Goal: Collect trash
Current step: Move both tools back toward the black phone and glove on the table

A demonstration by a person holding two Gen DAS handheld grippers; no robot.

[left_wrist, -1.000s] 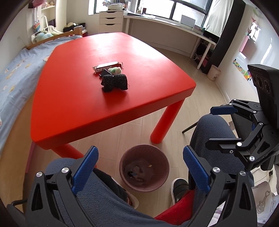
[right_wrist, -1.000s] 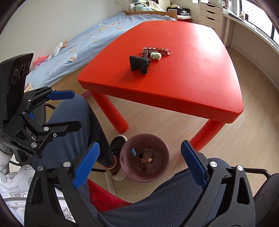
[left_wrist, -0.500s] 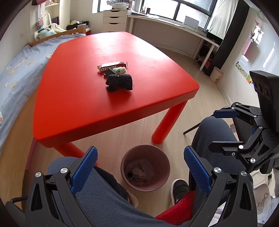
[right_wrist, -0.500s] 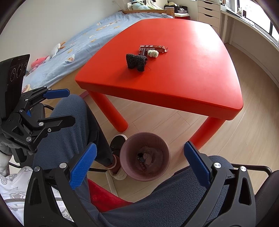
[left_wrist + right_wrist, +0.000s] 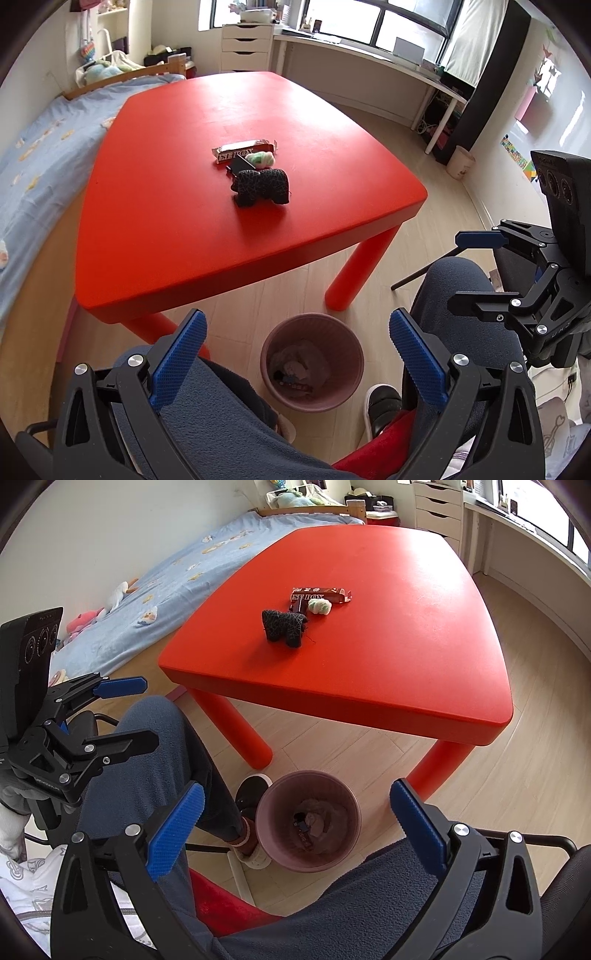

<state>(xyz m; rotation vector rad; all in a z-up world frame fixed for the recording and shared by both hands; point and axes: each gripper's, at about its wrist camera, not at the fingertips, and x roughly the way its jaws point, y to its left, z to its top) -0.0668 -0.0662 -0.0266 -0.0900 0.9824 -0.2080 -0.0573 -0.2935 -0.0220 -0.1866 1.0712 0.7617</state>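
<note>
On the red table (image 5: 177, 229) (image 5: 406, 657) lie a brown snack wrapper (image 5: 242, 150) (image 5: 319, 593), a pale green crumpled wad (image 5: 261, 159) (image 5: 320, 607), a small dark flat item (image 5: 239, 163) and a black knitted lump (image 5: 263, 186) (image 5: 284, 624). A mauve trash bin (image 5: 312, 362) (image 5: 308, 830) with scraps inside stands on the floor below the table's near edge. My left gripper (image 5: 295, 350) (image 5: 122, 716) is open and empty above the person's lap. My right gripper (image 5: 295, 823) (image 5: 476, 277) is open and empty, also low over the lap.
A bed with a blue cover (image 5: 33, 155) (image 5: 177, 576) runs along the table's far side. White drawers (image 5: 245, 48) and a long desk (image 5: 369, 55) stand under the window. The person's legs (image 5: 229, 424) and an office chair (image 5: 554, 878) fill the foreground.
Both grippers have risen and tilted slightly, so the table items sit lower and closer in each view. Both stay open and empty.
</note>
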